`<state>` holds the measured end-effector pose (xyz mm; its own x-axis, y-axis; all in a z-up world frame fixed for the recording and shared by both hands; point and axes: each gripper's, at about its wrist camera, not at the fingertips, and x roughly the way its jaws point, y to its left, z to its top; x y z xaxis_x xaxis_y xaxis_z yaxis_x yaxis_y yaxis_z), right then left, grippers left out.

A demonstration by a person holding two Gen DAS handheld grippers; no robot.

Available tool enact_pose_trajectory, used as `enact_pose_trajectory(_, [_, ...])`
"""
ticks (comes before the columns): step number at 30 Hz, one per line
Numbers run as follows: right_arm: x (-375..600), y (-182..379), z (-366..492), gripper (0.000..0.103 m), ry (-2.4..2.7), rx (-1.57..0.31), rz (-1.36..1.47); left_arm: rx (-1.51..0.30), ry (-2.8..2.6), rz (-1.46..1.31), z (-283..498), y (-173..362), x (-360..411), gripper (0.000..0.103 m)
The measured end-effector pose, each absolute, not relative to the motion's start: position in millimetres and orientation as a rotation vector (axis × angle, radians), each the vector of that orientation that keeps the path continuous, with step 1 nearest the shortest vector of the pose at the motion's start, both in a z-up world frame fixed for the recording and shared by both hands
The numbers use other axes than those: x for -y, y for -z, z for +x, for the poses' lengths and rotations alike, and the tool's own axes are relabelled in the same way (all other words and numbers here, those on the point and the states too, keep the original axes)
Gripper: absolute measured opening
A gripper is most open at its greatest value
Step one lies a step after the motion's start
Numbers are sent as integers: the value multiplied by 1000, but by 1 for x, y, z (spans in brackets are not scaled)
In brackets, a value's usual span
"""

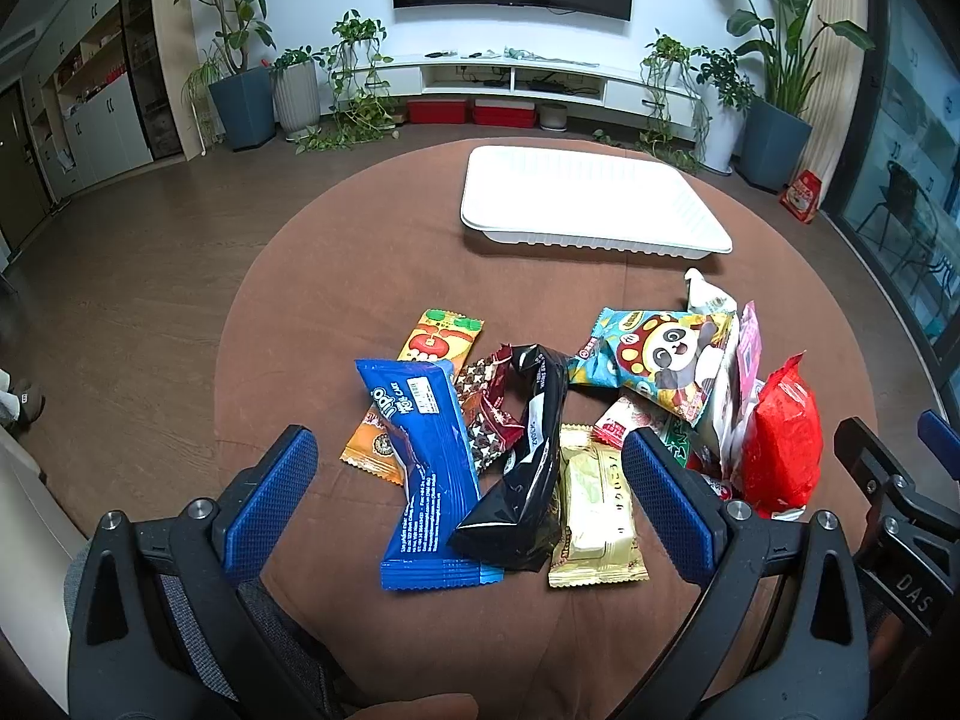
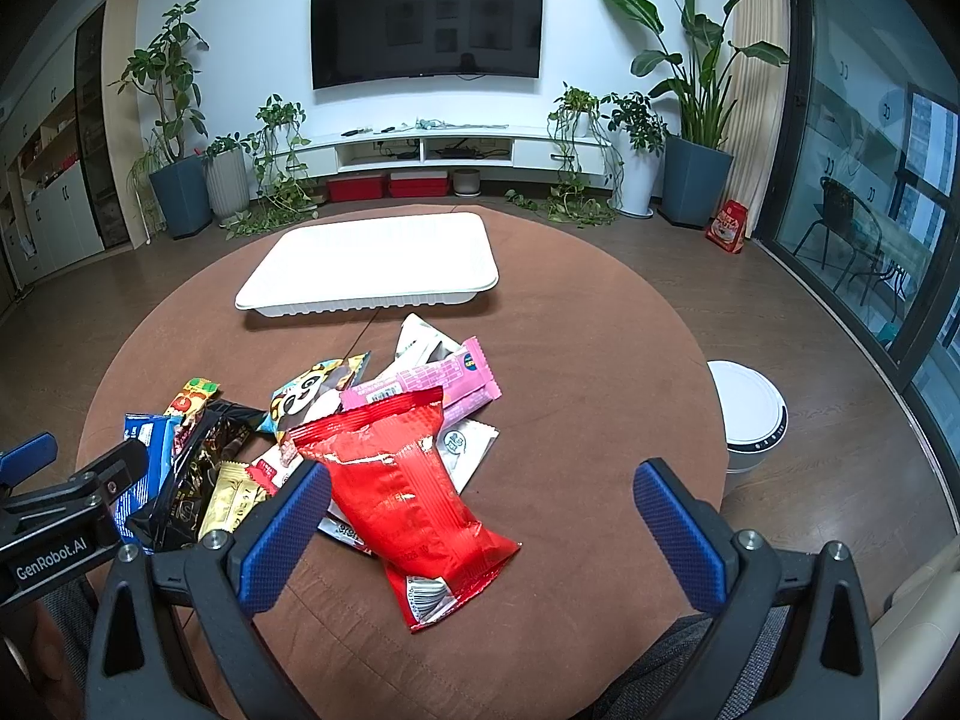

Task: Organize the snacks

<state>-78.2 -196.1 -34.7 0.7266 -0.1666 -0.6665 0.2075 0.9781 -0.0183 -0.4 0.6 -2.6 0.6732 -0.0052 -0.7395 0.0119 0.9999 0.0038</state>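
**Eleven or so snack packets heaped, one white tray bare**

Two grippers hover over the near edge of the round brown cloth-covered tabletop (image 1: 336, 276), and both stand wide open with nothing between their blue pads. The left gripper (image 1: 474, 498) frames three packets: one blue wrapper (image 1: 429, 474) printed "Pie Cake", one glossy black pouch (image 1: 528, 468) lying twisted beside it, and one pale gold wrapper (image 1: 594, 522) just right of that. The right gripper (image 2: 480, 516) frames one crinkled red foil bag (image 2: 402, 492), which lies on top of the pile's right side with a barcode at its near end.

Further back in the heap lie one yellow-and-green packet with a red apple picture (image 1: 441, 339), one dark red star-patterned wrapper (image 1: 486, 408), one orange packet (image 1: 375, 450) partly under the blue one, one teal bag with a cartoon panda (image 1: 654, 360), one pink bar wrapper (image 2: 432, 387), one white pouch (image 2: 420, 339) standing up behind it, and one red-and-white packet (image 1: 624, 420) mostly covered. Other writing on them is too small to read.

One white rectangular plastic tray (image 1: 594, 240) with a ribbed rim sits beyond the heap, apart from it, with a strip of bare cloth between. Open cloth also lies to the right of the pile and along the near edge. The left gripper's body, seen from the right wrist view, reads "GenRobot.AI". One white round bin (image 2: 750, 414) stands on the floor past the tabletop's right edge.
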Motion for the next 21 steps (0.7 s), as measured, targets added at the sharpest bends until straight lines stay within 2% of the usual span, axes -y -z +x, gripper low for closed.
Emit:
enact_pose_trajectory(17, [198, 46, -88, 103, 202, -733, 74, -870, 22, 18, 1, 19, -4, 103])
enact_pose_trajectory(21, [206, 58, -91, 103, 189, -744, 79, -913, 145, -100, -7, 43, -31, 103])
